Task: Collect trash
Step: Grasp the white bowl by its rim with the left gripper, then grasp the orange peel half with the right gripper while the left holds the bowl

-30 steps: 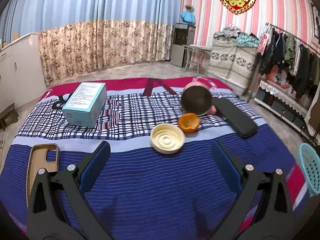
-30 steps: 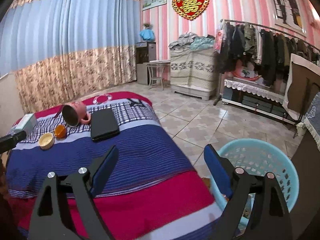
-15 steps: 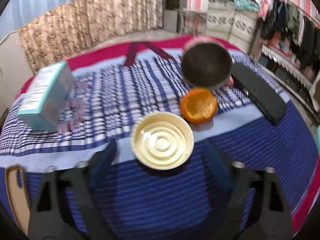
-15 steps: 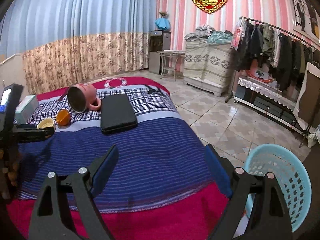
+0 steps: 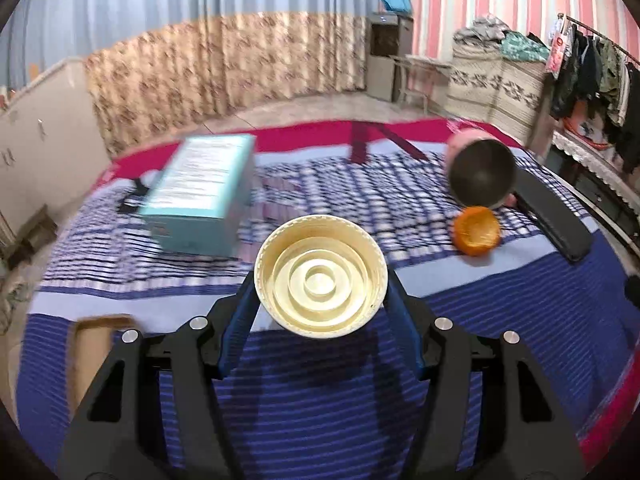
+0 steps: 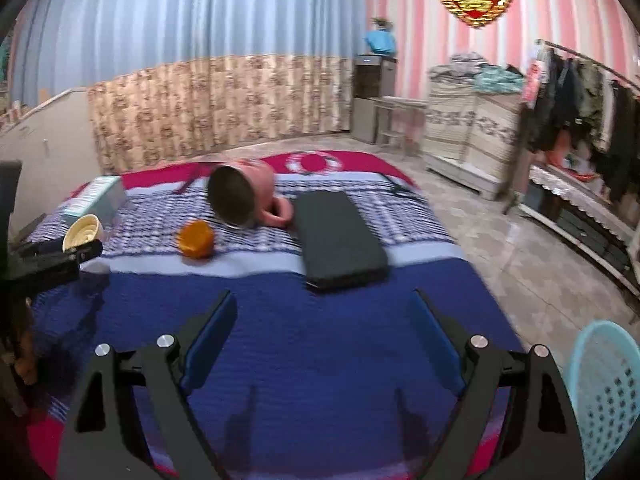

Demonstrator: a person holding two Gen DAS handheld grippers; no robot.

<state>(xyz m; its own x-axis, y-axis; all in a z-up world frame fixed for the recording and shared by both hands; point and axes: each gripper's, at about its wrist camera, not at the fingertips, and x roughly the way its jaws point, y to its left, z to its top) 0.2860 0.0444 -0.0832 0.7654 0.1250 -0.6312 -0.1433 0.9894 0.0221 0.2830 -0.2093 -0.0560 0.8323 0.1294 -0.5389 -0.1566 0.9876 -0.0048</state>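
Observation:
A cream ribbed plastic cup sits between the blue pads of my left gripper. The jaws are closing, and both pads touch its rim. From the right wrist view the same cup appears at the tip of the left gripper, over the bed's left side. An orange peel cup lies on the bed just right of it. My right gripper hangs open and empty over the blue bedspread. A light blue basket stands on the floor at its right.
On the bed lie a teal box, a tipped pink mug, a black flat case and a tan phone case. Tiled floor, a clothes rack and folded bedding lie to the right.
My left gripper went forward to the cream cup and its jaws narrowed onto it. The right wrist view swung left over the bed, so the basket slid to the right edge.

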